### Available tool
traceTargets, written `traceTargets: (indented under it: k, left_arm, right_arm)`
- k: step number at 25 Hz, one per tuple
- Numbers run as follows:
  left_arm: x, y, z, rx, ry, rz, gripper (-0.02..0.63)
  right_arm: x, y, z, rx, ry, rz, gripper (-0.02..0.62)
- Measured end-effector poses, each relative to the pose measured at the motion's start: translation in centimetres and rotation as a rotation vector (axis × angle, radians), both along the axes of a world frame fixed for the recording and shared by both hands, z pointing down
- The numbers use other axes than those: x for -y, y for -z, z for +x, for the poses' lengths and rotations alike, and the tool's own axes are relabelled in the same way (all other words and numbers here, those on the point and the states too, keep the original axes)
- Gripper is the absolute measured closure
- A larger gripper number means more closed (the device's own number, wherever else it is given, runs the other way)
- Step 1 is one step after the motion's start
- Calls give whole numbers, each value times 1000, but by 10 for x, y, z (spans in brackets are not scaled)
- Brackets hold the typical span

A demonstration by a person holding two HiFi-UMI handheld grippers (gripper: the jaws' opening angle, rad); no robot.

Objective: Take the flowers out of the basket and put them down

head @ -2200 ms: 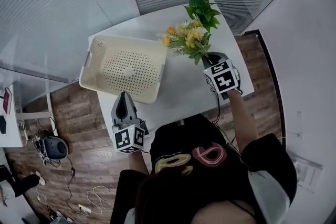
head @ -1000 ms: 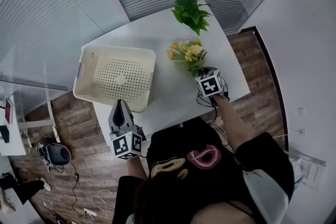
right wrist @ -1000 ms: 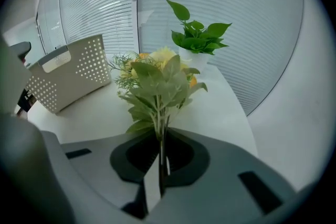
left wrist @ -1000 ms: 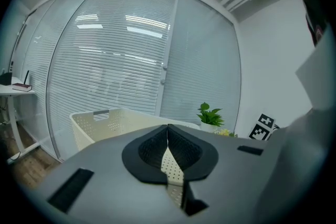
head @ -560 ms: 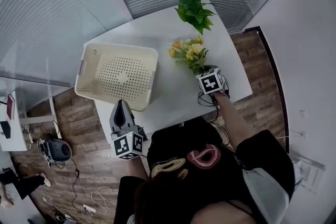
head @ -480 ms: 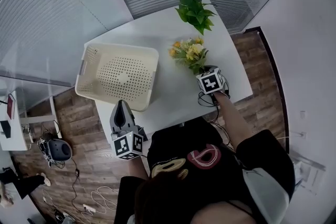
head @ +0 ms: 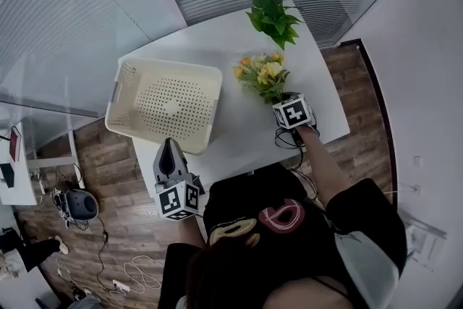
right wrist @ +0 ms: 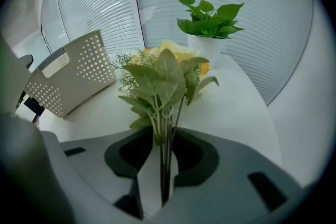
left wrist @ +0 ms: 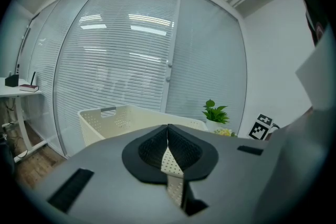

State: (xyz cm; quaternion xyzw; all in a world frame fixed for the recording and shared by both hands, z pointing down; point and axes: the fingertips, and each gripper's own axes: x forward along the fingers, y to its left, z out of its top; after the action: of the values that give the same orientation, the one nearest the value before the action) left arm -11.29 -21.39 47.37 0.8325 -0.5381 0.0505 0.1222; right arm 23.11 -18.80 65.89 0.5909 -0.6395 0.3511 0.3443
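Observation:
A bouquet of yellow and orange flowers (head: 262,76) with green leaves lies on the white table (head: 231,134), to the right of the empty cream basket (head: 170,67). My right gripper (head: 282,96) sits at the stem end. Its jaws have just been opening. In the right gripper view the stems (right wrist: 164,162) still run between them, with a gap of bare table on the left side, so my right gripper (right wrist: 163,139) is open. My left gripper (head: 168,148) hovers off the table's near edge, shut on nothing, as the left gripper view (left wrist: 168,131) shows.
A potted green plant (head: 273,14) stands at the table's far right, just beyond the flowers. The table's right edge is close to my right gripper. Wooden floor with cables and a round device (head: 78,205) lies to the left below.
My right gripper has come down with the bouquet from above the table to the tabletop near the potted plant. The left gripper has stayed where it was.

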Motion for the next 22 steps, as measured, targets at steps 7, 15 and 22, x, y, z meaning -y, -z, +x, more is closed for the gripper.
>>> traceTargets:
  k: [7, 15, 22]
  left_arm:
    - [3, -2, -5, -29, 2, -8, 589]
    - [4, -5, 0, -57, -31, -14, 589]
    - [8, -4, 2, -45, -53, -7, 589]
  right_arm:
    - [-1, 2, -12, 87, -10, 21, 354]
    - [-11, 24, -13, 133, -78, 99, 265]
    - [-19, 56, -11, 105, -104, 207, 262]
